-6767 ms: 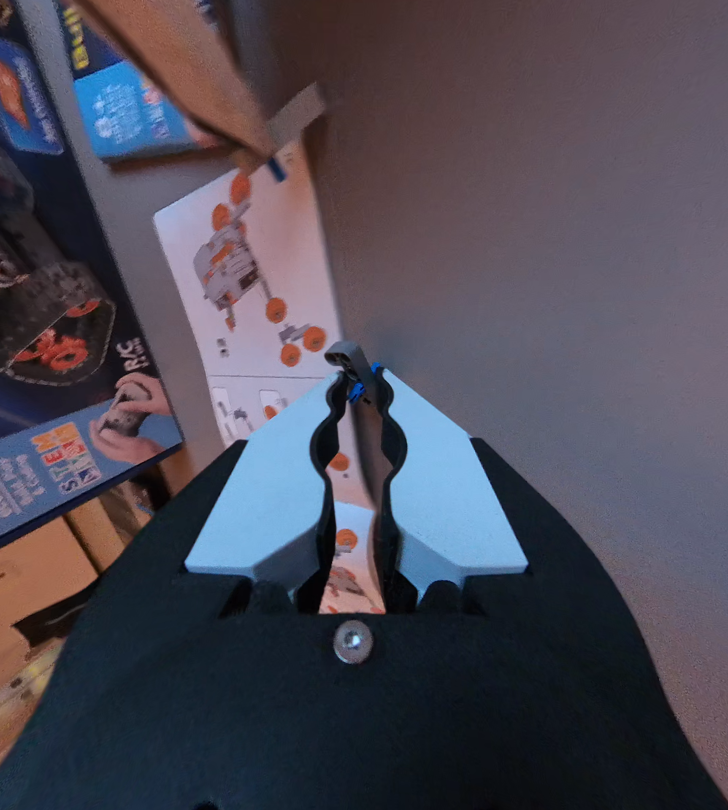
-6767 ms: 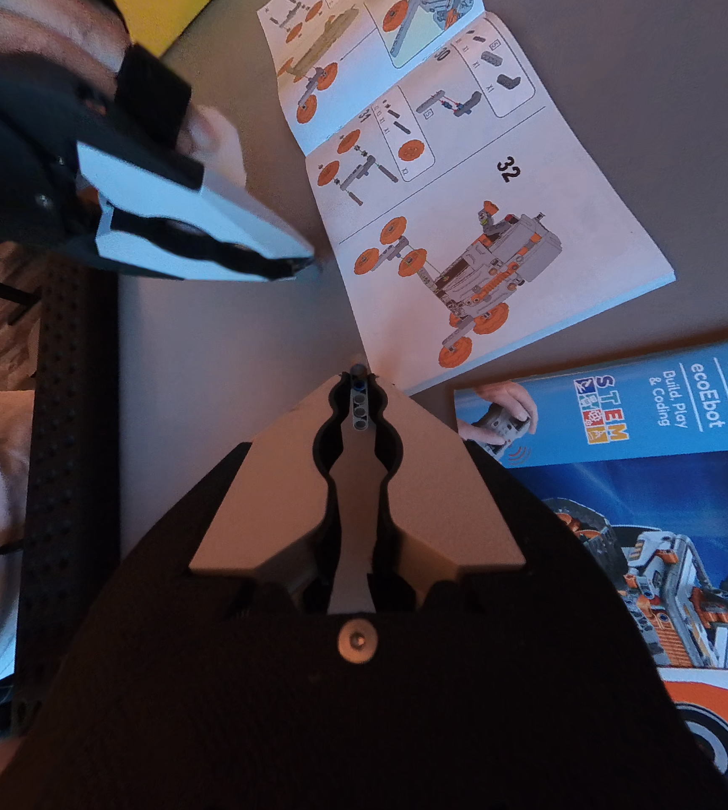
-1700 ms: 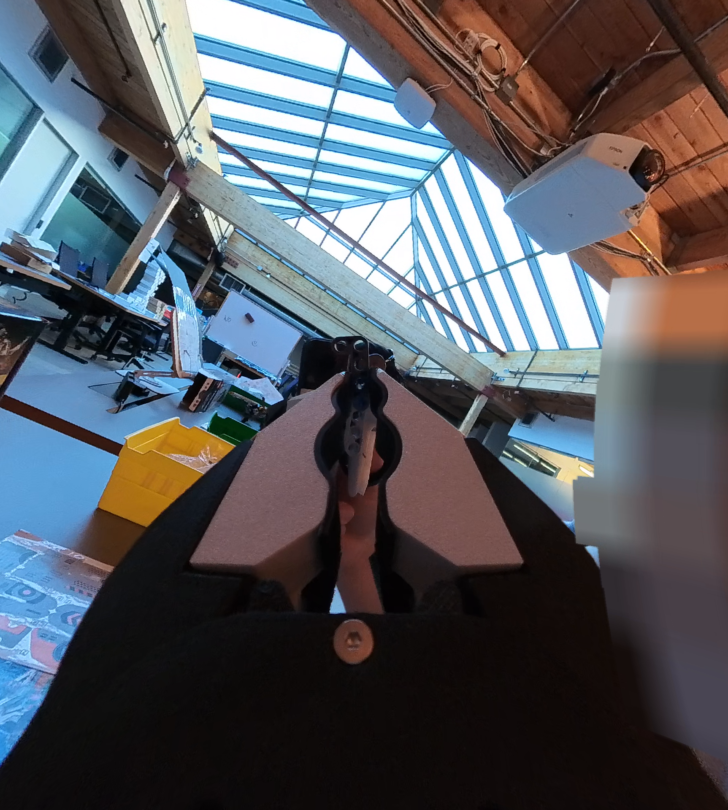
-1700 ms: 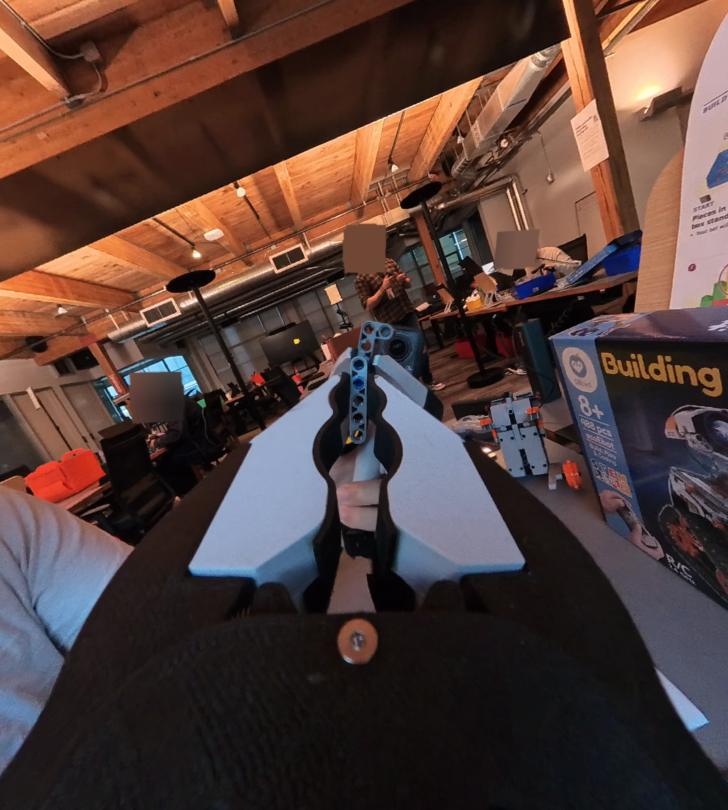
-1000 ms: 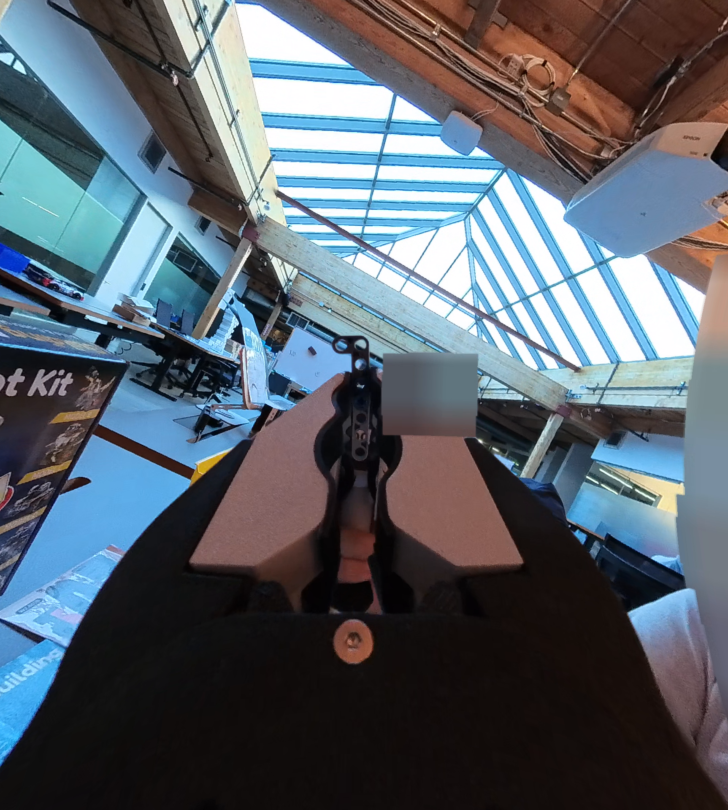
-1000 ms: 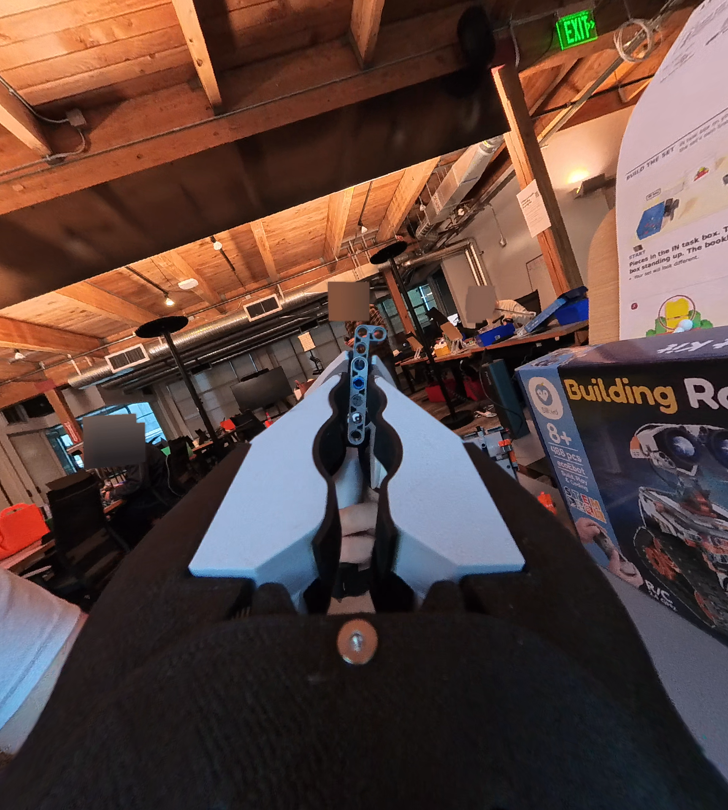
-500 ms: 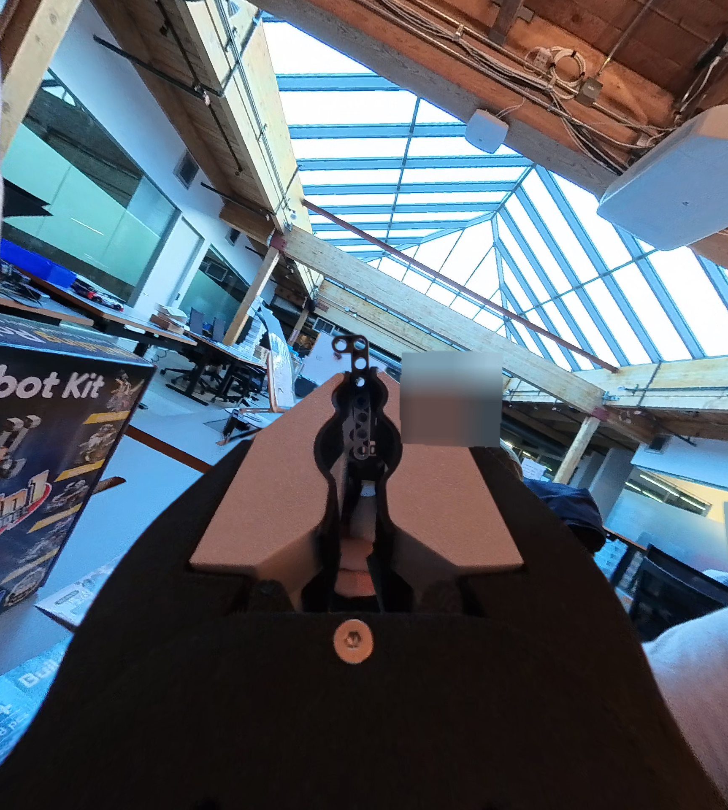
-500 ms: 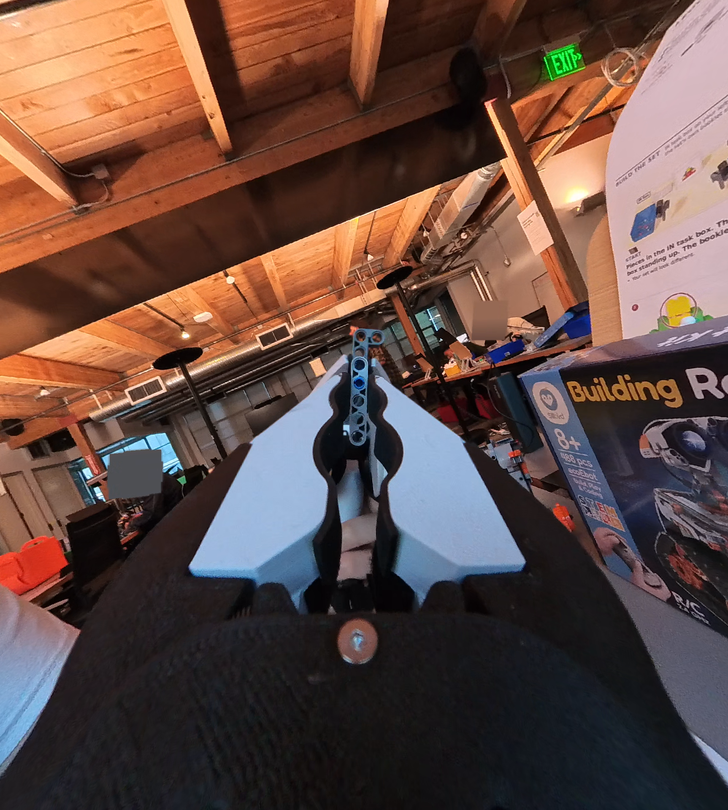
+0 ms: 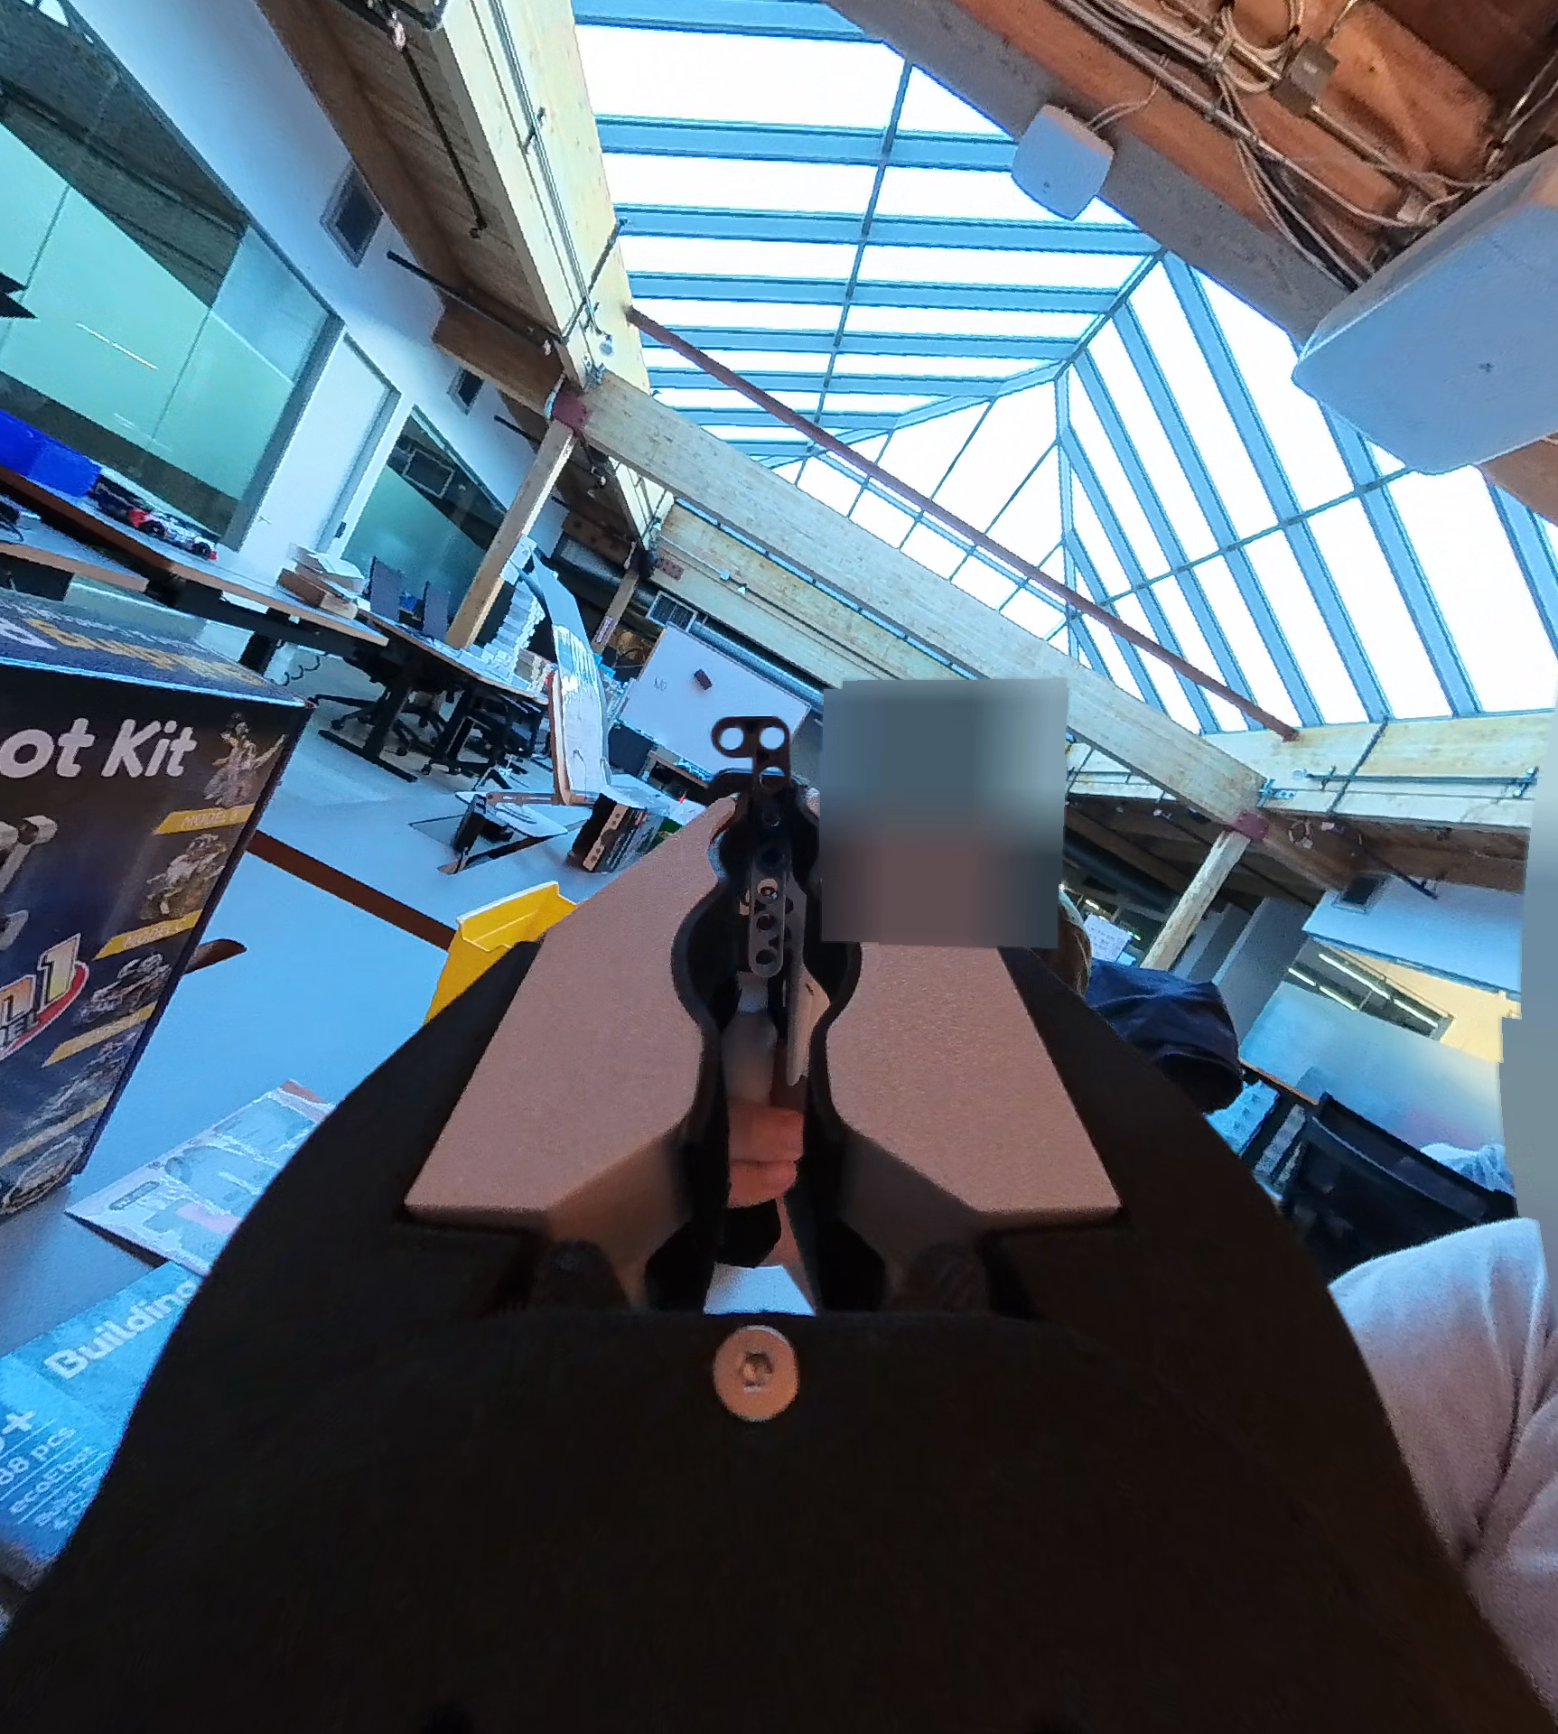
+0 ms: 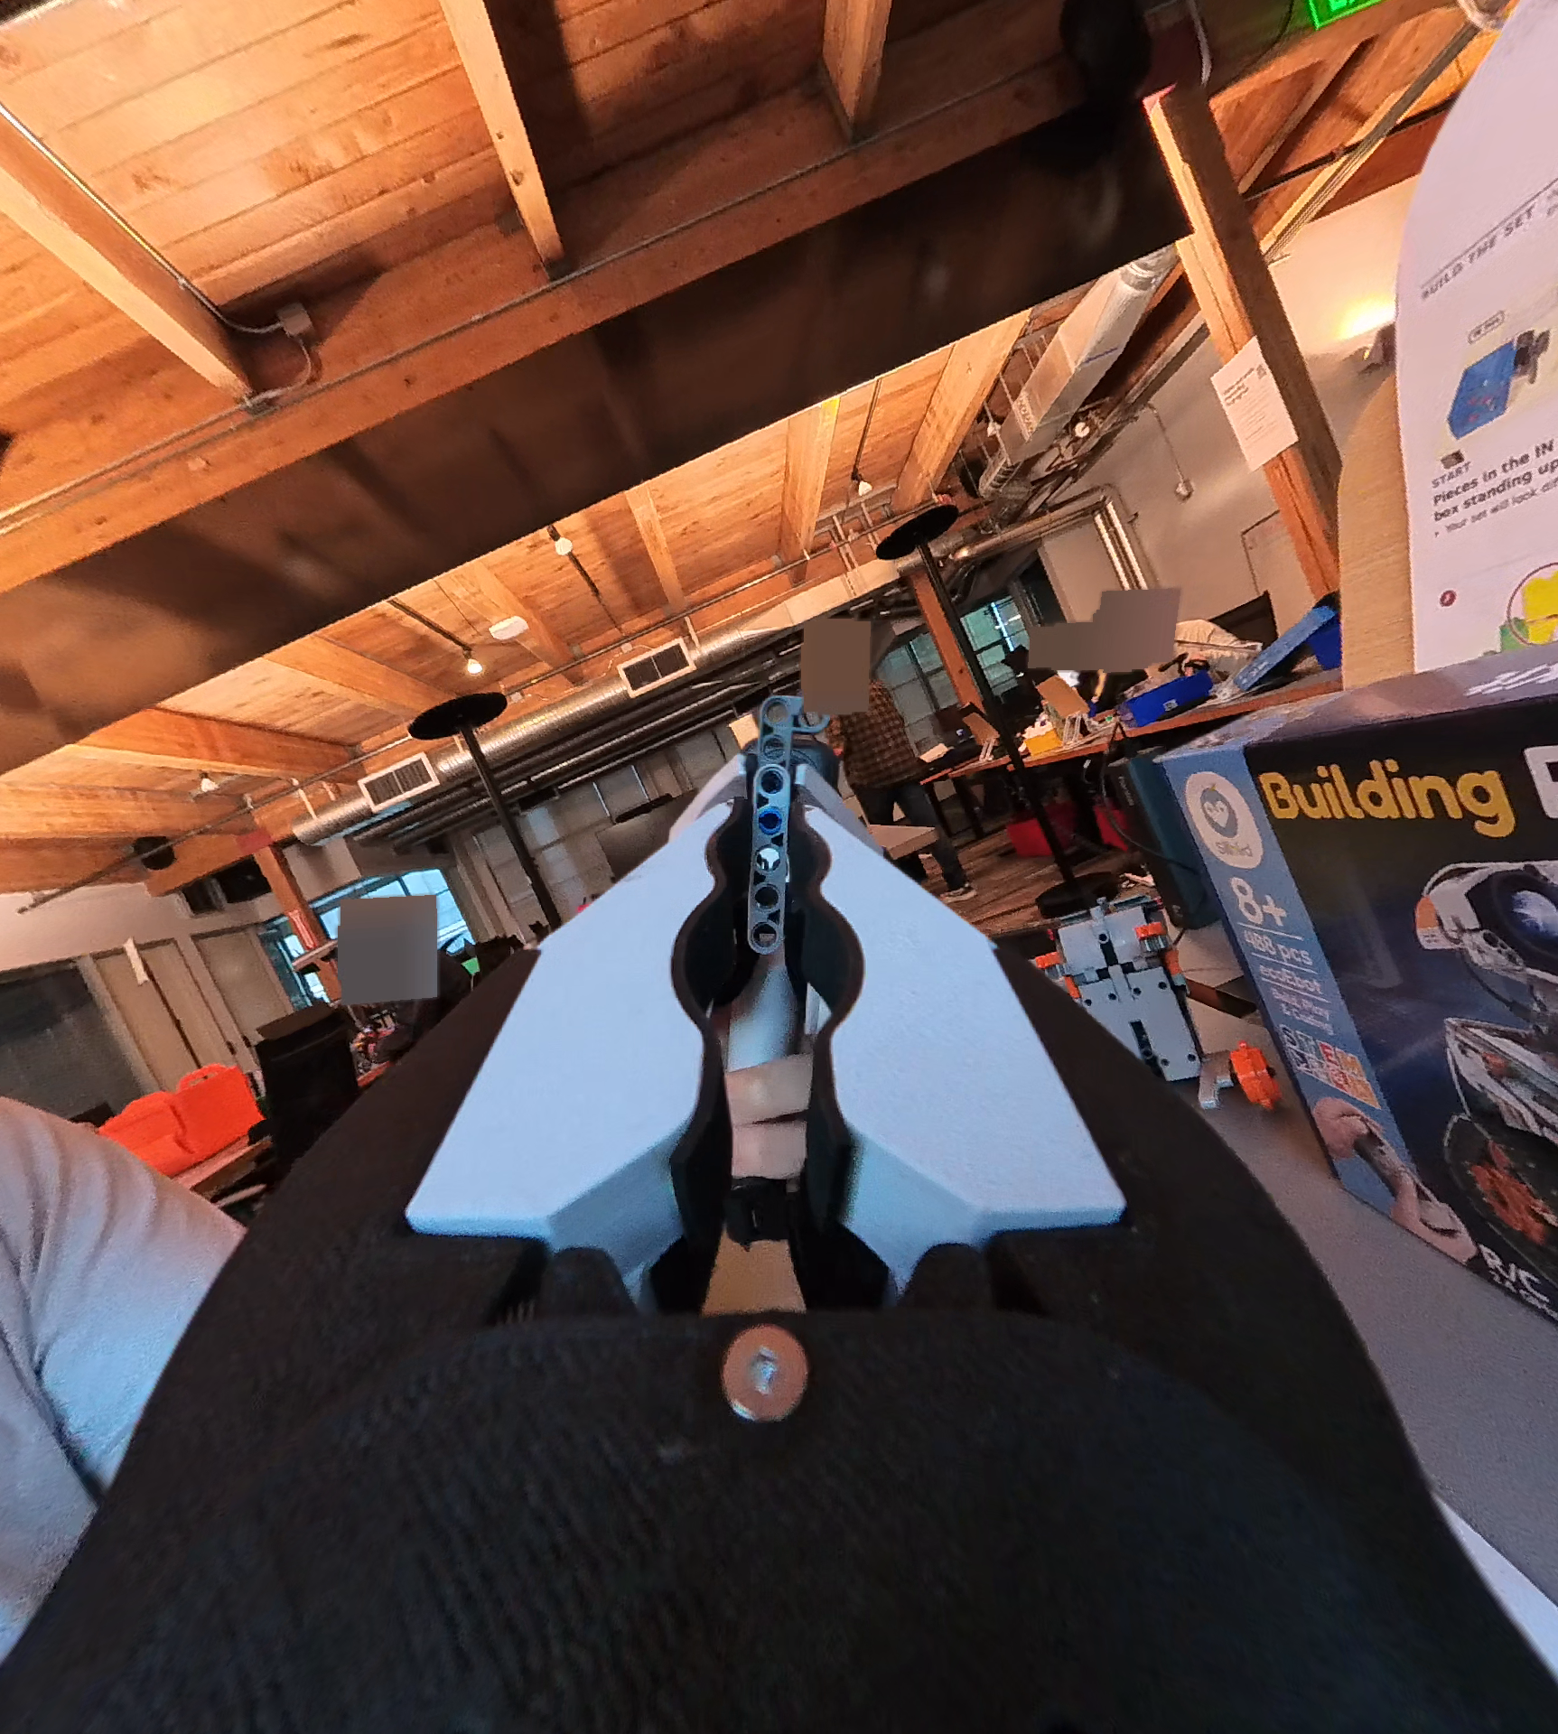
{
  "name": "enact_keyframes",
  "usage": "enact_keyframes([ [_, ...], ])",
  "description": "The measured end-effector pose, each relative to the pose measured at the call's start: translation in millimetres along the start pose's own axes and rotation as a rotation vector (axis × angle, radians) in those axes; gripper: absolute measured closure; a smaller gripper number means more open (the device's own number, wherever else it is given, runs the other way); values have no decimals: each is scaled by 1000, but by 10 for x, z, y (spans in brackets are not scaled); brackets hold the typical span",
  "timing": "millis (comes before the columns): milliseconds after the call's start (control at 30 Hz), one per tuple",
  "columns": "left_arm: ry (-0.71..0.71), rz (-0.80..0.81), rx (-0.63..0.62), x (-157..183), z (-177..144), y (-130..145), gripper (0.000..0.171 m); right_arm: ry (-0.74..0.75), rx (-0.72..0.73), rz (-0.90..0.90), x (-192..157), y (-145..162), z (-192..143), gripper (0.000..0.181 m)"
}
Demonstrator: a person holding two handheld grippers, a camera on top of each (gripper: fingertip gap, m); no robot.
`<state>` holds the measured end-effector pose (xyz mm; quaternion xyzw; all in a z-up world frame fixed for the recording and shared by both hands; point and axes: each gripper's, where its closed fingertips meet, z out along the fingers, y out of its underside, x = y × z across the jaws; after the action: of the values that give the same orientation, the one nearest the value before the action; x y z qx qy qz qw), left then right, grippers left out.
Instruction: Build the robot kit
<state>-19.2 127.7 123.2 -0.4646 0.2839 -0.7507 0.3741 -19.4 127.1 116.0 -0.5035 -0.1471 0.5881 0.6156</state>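
Before my left gripper (image 9: 761, 816) the air is open. A dark kit box (image 9: 52, 901) stands at its left on the bench (image 9: 306, 976). At the right of my right gripper (image 10: 770, 816) another kit box (image 10: 1450, 985) blocks the way, with a small grey model (image 10: 1131, 995) beside it.

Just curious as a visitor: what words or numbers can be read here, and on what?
I won't quote wording; print shows on:
Dark blue cardboard kit box: large white and yellow lettering.
Light blue flat box: white lettering.
Curved white poster board: small lines.
Green ceiling sign: cut off.
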Motion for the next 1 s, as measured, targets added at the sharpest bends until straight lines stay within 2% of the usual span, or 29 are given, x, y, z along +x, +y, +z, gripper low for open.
enact_keyframes([
  [400,-20,50,-37,77,28,12,168,45,-95,-119,-78,-12,-12,177],
  [1000,-2,-2,-44,90,6,2,168,-28,-49,32,-83,1,16,177],
])
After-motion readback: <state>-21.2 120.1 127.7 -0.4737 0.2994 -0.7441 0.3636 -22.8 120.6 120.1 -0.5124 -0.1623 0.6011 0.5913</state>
